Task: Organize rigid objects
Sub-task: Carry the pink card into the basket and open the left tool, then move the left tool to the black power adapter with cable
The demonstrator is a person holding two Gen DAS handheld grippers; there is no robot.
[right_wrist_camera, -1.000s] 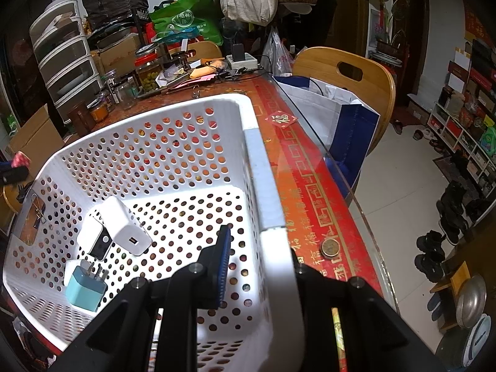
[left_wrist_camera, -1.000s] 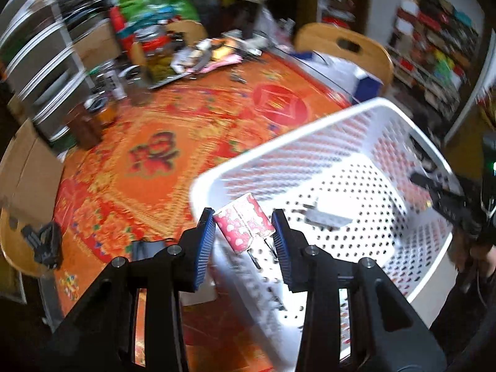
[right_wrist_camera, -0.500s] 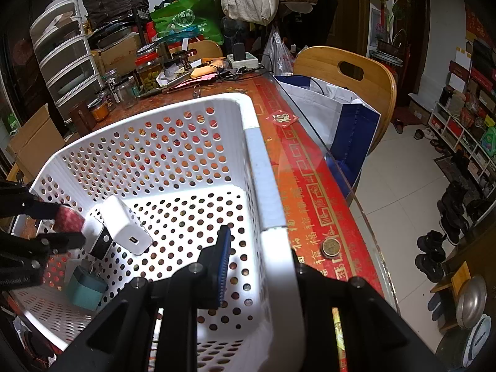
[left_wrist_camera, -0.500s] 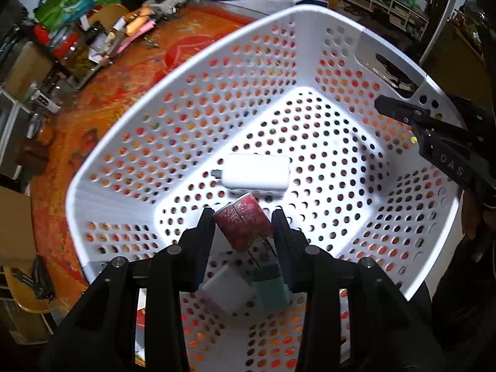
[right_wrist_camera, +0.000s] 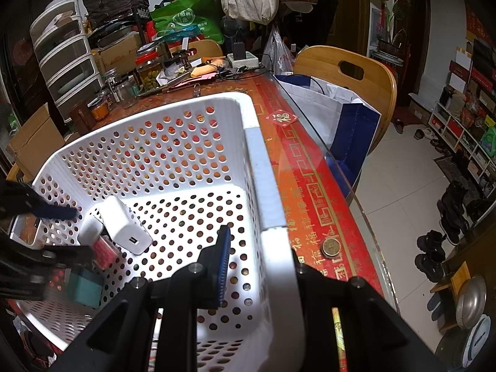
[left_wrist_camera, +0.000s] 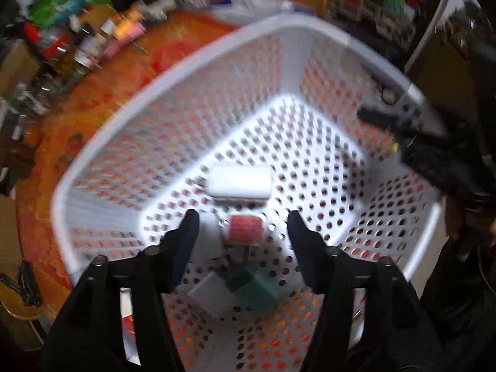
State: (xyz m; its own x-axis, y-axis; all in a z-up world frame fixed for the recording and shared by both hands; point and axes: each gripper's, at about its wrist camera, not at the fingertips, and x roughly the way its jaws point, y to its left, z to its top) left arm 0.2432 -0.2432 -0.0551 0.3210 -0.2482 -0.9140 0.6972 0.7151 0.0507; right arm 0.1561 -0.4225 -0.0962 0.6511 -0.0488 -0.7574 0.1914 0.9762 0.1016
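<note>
A white perforated basket (right_wrist_camera: 257, 170) stands on the table. My right gripper (right_wrist_camera: 260, 248) is shut on its near rim, one blue pad inside the wall. My left gripper (left_wrist_camera: 242, 217) hangs low inside the basket (left_wrist_camera: 186, 71), its jaws opening. A red patterned charger (left_wrist_camera: 245, 229) lies between the jaws with a gap on each side, resting among the other chargers. It also shows as a red block, the same charger (right_wrist_camera: 104, 251), in the right wrist view. A large white charger (right_wrist_camera: 124, 226), a small white one (right_wrist_camera: 90, 228) and a teal one (right_wrist_camera: 85, 286) lie beside it.
The table carries a red and orange cloth (right_wrist_camera: 310, 186) under glass, with a coin (right_wrist_camera: 331, 245) near the basket. Jars and clutter (right_wrist_camera: 148, 71) crowd the far end. A wooden chair (right_wrist_camera: 350, 74) with a blue and white bag (right_wrist_camera: 338, 114) stands at the table's right edge.
My left gripper came over the basket and sank into it, then its jaws spread and let go of the red charger. The right gripper kept still on the rim.
</note>
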